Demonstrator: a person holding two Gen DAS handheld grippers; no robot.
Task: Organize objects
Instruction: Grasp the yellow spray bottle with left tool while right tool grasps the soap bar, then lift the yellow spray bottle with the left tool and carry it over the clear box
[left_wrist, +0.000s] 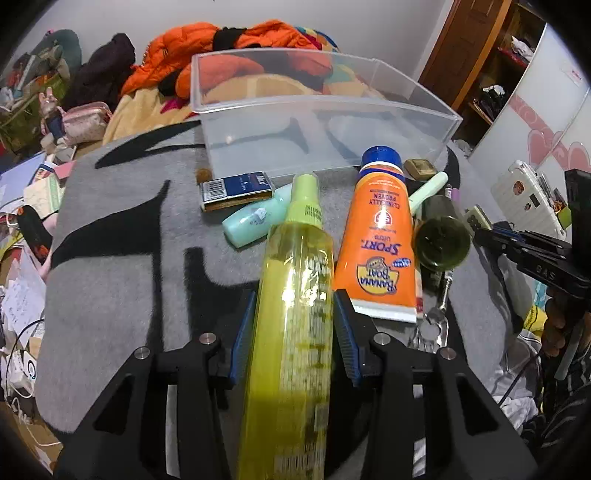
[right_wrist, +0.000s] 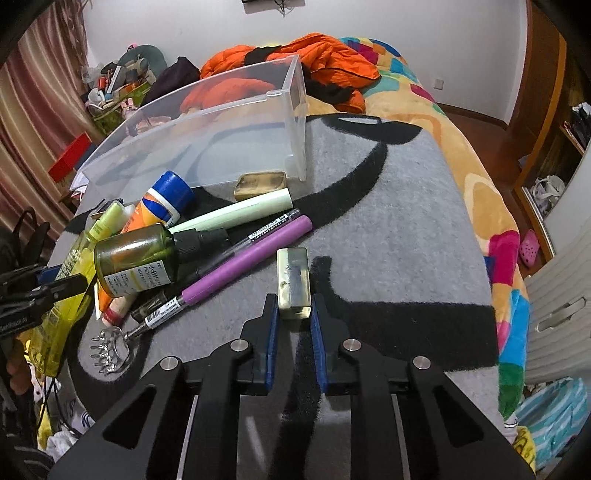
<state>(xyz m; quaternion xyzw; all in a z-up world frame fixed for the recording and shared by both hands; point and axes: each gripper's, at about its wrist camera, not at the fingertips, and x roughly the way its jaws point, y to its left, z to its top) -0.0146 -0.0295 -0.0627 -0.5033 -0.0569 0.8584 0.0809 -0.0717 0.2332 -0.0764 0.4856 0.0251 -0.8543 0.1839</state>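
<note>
My left gripper (left_wrist: 295, 295) is shut on a tall yellow spray bottle (left_wrist: 295, 258), its blue pads pressing both sides of the body. The bottle lies lengthwise on the grey blanket, cap towards the clear plastic bin (left_wrist: 332, 122). My right gripper (right_wrist: 294, 301) is shut on the near end of a small brass-coloured metal box (right_wrist: 293, 277) that rests on the blanket. Beside the spray bottle lie an orange sunscreen tube (left_wrist: 376, 236), a dark green bottle (right_wrist: 136, 258), a purple pen (right_wrist: 251, 254) and a pale green tube (right_wrist: 236, 214).
The bin holds nothing and stands at the far side of the blanket. A second brass box (right_wrist: 260, 184), a blue carton (left_wrist: 236, 186), a mint bottle (left_wrist: 255, 219) and a metal back scratcher (right_wrist: 110, 350) lie around. Orange clothing (right_wrist: 332, 62) is heaped behind.
</note>
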